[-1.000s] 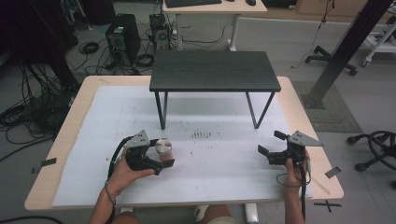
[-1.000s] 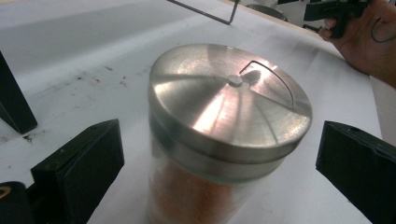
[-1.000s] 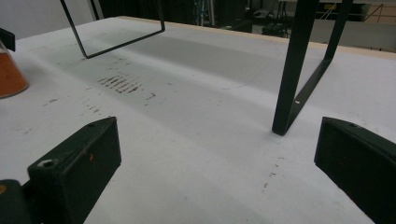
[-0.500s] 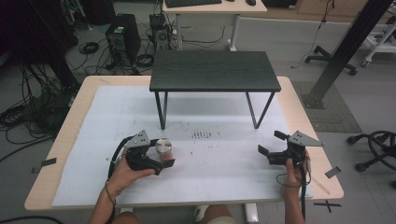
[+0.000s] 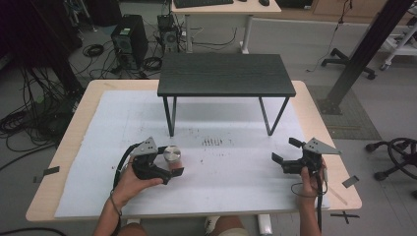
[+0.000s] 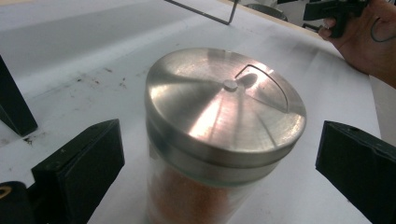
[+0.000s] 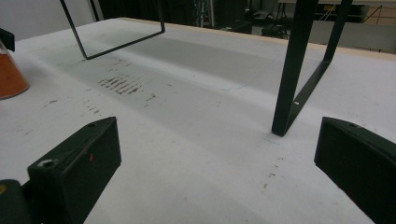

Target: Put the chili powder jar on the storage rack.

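Gripper on our left (image 5: 169, 164) sits at about seven o'clock on the desk (image 5: 64, 162), its jaws spread wide around a jar (image 5: 172, 154) with a brushed steel lid. In the left gripper view we see the jar (image 6: 224, 140) standing upright between the two black jaws with a clear gap on each side, so nothing is pinched. Orange powder shows through the glass below the lid, but the jar's base is cut off by the bottom edge of that view, and the glass wall is blurred. At one o'clock in that view our other hand (image 6: 362, 35) shows, partly cut off by the frame.

Our right gripper (image 5: 284, 157) rests at about four o'clock on the desk, well apart from the jar, and its jaws are spread too, with only the white sheet (image 7: 196, 140) between them. In the right gripper view a sliver of the jar (image 7: 10, 74) sits at nine o'clock, mostly cut off. A leg of the small black table (image 5: 225, 73) stands at one o'clock there (image 7: 299, 70). From above, this table stands at twelve o'clock, its top hiding the sheet beneath.
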{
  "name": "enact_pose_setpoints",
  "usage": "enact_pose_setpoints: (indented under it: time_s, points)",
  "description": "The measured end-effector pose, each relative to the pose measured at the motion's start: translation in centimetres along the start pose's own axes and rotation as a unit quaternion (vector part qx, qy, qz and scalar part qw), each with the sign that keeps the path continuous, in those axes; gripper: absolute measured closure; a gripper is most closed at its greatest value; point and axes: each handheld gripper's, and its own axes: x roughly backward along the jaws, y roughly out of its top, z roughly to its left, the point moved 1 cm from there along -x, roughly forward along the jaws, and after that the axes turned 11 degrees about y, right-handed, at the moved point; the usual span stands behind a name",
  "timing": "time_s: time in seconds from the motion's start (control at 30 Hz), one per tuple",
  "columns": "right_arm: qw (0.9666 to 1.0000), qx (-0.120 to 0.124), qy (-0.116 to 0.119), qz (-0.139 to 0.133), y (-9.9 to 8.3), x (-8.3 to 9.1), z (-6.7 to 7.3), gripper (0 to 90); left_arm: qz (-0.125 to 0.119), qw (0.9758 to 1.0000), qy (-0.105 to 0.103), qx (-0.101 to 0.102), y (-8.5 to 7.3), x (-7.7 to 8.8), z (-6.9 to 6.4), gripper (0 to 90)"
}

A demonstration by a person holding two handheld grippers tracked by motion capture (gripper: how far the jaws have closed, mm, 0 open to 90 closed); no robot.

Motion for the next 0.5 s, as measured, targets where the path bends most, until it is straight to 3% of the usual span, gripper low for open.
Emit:
enact_pose_setpoints:
  time_s: [0.5]
  points:
    - [1.0000, 0.001, 0.000, -0.001, 0.00, 0.02, -0.02, 0.3, 0.001, 1.0000, 0.001, 0.000, 0.01, -0.05, 0.00, 1.7]
